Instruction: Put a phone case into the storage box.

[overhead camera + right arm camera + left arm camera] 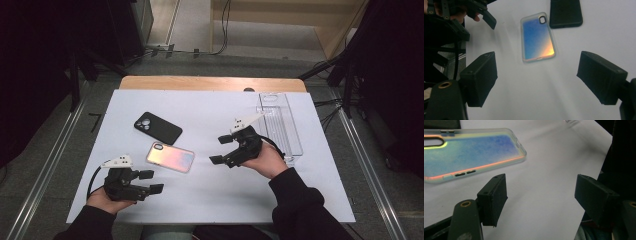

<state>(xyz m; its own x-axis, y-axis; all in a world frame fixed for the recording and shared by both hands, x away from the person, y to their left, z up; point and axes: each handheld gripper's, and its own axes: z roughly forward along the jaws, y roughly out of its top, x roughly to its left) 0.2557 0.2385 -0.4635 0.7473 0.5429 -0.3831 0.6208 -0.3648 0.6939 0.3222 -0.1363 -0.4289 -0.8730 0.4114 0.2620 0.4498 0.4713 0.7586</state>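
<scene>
- No words or brand names can be read on anything here.
- A shiny rainbow phone case [170, 157] lies flat near the middle of the white tabletop [210, 195]. It glows blue, pink and orange, and it has a camera hole at its far left end.
- A black phone case [158, 128] lies just beyond it, a bit to the left. In the high view there is a thin gap between the two; in the right gripper view their corners look like they nearly meet.
- A clear plastic tray [280, 125] sits at the far right of the tabletop, well apart from both cases.
- Nothing lies between the rainbow case and either hand-held gripper. The white top around it is bare.
- The left hand-held gripper [152, 181] is at the near left, held low over the tabletop. Its jaws are wide apart with nothing between them. It points to the right, and the rainbow case is just beyond it, not touching.
- The right hand-held gripper [221, 150] is right of the middle, in front of the tray. Its jaws are apart and hold nothing. It points left at the rainbow case, which is near but not touched.
- Dark sleeves [305, 205] come in from the near edge.
</scene>
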